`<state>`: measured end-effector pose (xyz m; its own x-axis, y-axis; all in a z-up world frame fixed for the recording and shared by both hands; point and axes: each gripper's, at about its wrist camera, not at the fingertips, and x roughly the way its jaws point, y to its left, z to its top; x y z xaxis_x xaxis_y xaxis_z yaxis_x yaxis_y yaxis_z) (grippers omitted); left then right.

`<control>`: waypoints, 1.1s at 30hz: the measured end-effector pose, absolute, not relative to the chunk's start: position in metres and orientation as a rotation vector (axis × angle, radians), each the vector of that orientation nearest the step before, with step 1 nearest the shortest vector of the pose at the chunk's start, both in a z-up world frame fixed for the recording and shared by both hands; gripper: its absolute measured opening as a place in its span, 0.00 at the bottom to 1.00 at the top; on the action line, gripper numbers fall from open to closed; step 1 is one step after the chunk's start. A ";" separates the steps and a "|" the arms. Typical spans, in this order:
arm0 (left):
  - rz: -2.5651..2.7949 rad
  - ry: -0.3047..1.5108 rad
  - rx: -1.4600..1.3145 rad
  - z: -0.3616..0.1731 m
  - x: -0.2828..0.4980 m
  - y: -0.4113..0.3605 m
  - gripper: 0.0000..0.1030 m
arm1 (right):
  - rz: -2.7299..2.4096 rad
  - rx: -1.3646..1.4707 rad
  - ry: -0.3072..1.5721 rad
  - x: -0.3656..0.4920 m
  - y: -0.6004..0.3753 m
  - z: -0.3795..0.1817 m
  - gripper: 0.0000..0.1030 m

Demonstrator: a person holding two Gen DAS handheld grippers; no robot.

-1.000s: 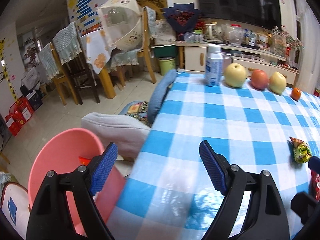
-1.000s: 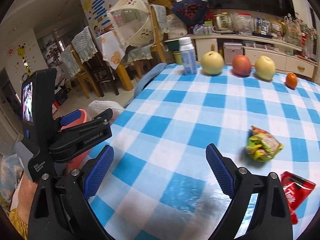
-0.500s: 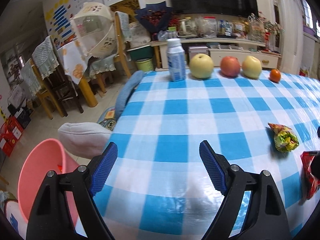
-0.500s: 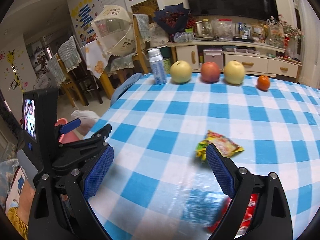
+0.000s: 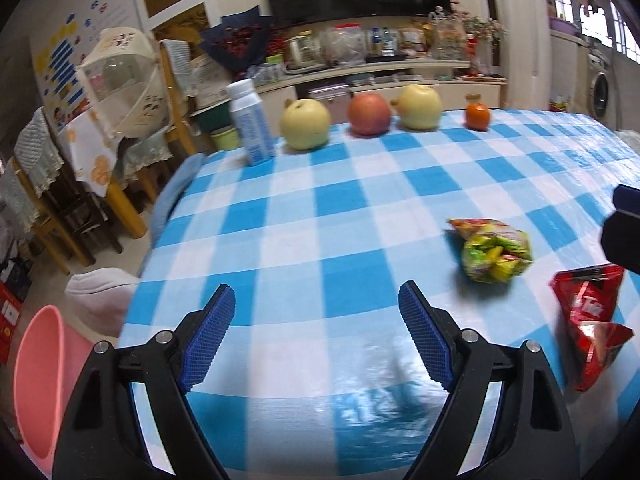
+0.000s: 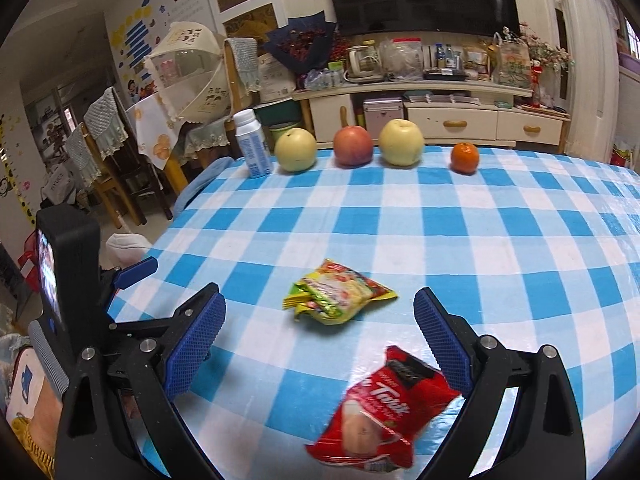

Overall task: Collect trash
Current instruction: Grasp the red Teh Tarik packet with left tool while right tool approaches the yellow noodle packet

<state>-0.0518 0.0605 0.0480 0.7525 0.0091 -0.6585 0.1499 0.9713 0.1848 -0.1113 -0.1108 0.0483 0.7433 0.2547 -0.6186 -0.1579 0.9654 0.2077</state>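
Both wrappers still lie on the checked surface (image 6: 500, 240), so the collecting looks barely begun: the red wrapper (image 6: 384, 412) (its label seems to read "Tonik") sits just nearer than the green-yellow wrapper (image 6: 336, 300). The right gripper (image 6: 318, 340) hangs spread and empty above the red wrapper, and the left gripper (image 5: 316, 340) gapes empty well to its left.

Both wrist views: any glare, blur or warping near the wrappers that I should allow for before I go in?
Left wrist view: glare on the tablecloth just ahead of the left gripper; red wrapper stretched by the fisheye edge, slightly blurred. Right wrist view: red wrapper soft between the right gripper's open fingers, yellow-green wrapper sharper; the table's far edge bows.
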 end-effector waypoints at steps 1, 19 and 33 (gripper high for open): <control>-0.106 0.717 0.227 0.048 -0.054 0.056 0.82 | 0.223 0.154 0.702 -0.110 -0.118 0.048 0.91; -0.651 0.807 0.212 0.035 -0.099 -0.057 0.82 | 0.106 0.402 0.801 -0.089 -0.245 0.039 0.92; -0.656 0.890 0.241 0.013 -0.096 -0.098 0.82 | 0.175 0.418 0.809 -0.077 -0.233 0.041 0.92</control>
